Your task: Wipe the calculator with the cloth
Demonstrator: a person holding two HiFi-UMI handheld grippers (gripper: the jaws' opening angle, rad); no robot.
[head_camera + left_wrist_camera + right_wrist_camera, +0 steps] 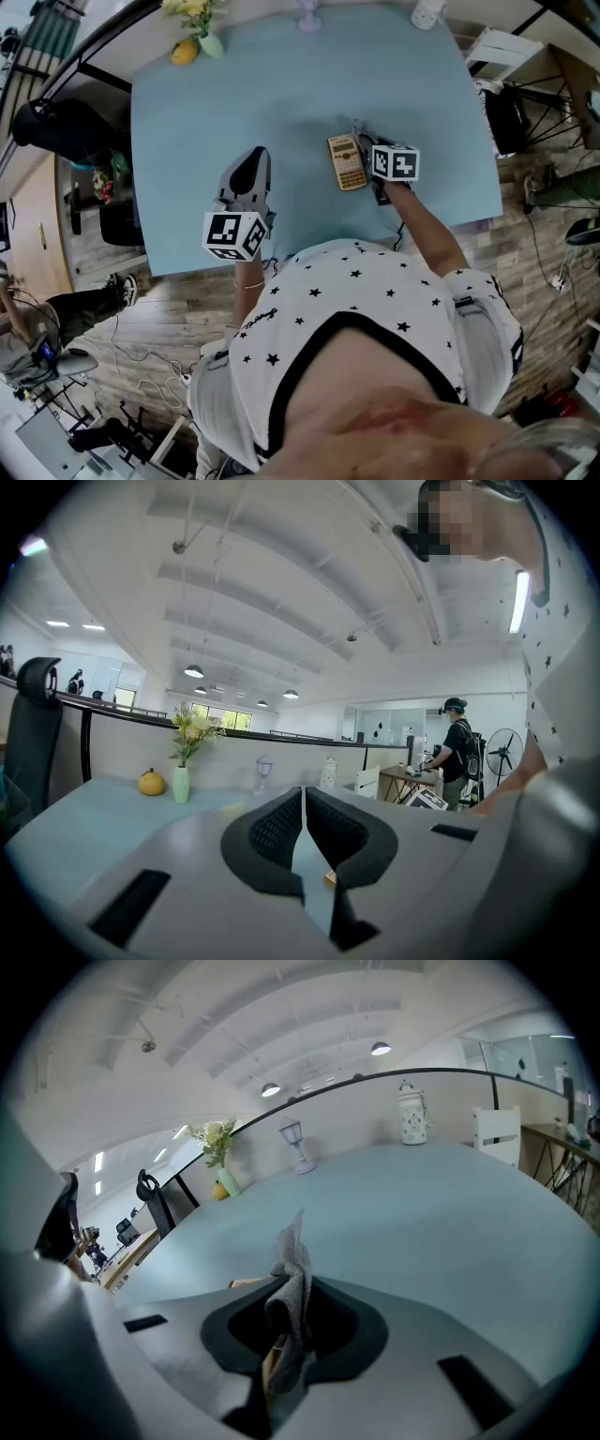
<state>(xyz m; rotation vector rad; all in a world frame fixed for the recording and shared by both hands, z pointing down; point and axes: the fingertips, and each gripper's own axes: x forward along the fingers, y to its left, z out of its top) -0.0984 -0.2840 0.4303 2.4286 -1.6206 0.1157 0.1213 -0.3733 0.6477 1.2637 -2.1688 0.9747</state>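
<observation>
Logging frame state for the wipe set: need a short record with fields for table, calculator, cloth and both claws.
table: light blue top
calculator: tan, lying flat on table
cloth: grey, pinched in right claw, corner sticking up
right claw: shut on cloth, close beside calculator's right edge
left claw: shut, nothing between jaws, over table left of calculator
cloth-calculator contact: cannot tell
</observation>
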